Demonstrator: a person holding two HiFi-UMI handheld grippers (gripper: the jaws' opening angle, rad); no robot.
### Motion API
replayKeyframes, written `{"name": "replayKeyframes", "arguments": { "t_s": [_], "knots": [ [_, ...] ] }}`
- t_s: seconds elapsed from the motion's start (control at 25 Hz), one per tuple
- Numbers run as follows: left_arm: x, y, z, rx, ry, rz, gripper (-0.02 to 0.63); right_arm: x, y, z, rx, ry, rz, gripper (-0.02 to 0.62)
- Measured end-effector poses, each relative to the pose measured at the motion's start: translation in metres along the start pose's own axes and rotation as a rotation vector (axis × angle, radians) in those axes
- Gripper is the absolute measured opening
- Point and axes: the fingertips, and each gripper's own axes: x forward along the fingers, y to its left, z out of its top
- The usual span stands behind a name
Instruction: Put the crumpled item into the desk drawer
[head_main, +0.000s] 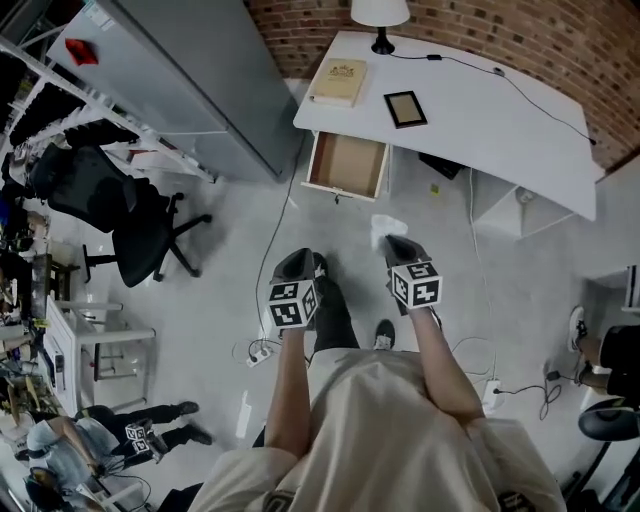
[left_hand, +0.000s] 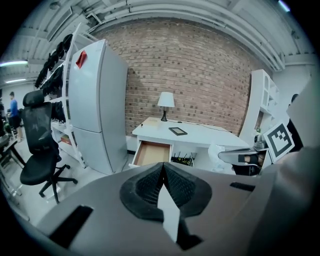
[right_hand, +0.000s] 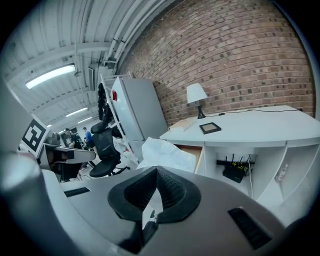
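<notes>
A white crumpled item (head_main: 384, 230) sticks out of my right gripper (head_main: 398, 246), which is shut on it; in the right gripper view the crumpled item (right_hand: 167, 153) bulges just past the closed gripper (right_hand: 156, 173). My left gripper (head_main: 298, 264) is shut and holds nothing; its tips (left_hand: 163, 168) meet in the left gripper view. Ahead stands the white desk (head_main: 500, 130) with its wooden drawer (head_main: 347, 166) pulled open and bare inside. Both grippers hang above the floor, short of the drawer (left_hand: 151, 152).
On the desk are a book (head_main: 338, 82), a dark picture frame (head_main: 405, 108) and a lamp (head_main: 380, 14). A grey fridge (head_main: 190, 80) stands left of the desk, a black office chair (head_main: 110, 205) farther left. Cables (head_main: 275, 235) run over the floor.
</notes>
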Motion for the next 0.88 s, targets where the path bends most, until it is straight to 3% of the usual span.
{"name": "replayKeyframes", "arguments": {
  "t_s": [0.48, 0.88],
  "knots": [
    [0.140, 0.019, 0.074, 0.040, 0.041, -0.163, 0.015, 0.082, -0.057, 0.045, 0.036, 0.032, -0.113, 0.025],
    [0.235, 0.042, 0.137, 0.072, 0.079, -0.330, 0.015, 0.165, -0.074, 0.089, 0.103, 0.068, -0.189, 0.025]
  ]
}}
